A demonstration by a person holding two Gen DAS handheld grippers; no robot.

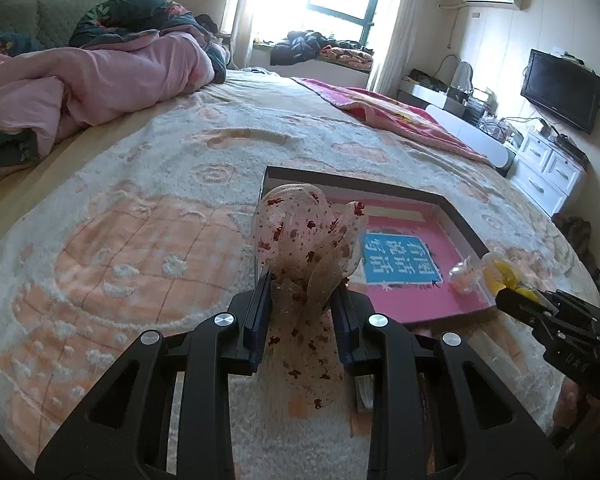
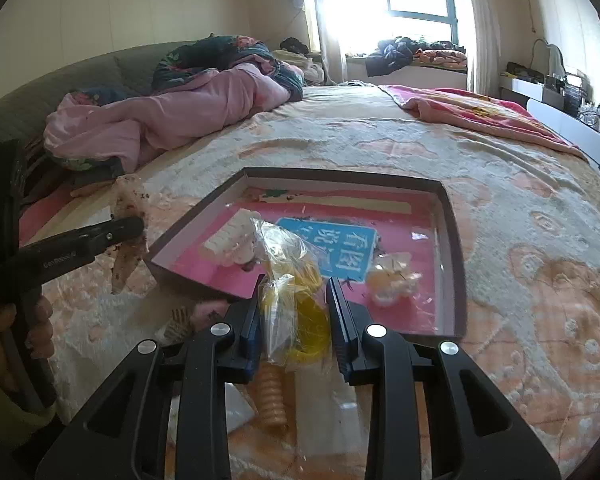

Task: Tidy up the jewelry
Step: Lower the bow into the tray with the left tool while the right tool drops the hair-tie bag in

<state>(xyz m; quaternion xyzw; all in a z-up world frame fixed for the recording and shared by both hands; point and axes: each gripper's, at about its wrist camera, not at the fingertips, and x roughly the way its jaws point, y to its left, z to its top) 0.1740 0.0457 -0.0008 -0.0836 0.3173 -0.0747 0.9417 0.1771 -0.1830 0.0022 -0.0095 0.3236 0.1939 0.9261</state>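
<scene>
On a fleecy bedspread (image 1: 140,208), left gripper (image 1: 302,292) pinches a speckled bow (image 1: 300,236), right gripper (image 2: 294,296) a yellow-filled bag (image 2: 296,280)

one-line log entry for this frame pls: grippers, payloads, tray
left gripper: shut on spotted mesh bow | right gripper: shut on yellow item in clear bag | tray: on bed, holds white clip, small bagged piece

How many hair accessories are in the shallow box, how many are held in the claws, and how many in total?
In the box: 2 (white clip, pale bagged piece)
In the claws: 2 (spotted mesh bow, yellow bagged piece)
Total: 4
</scene>
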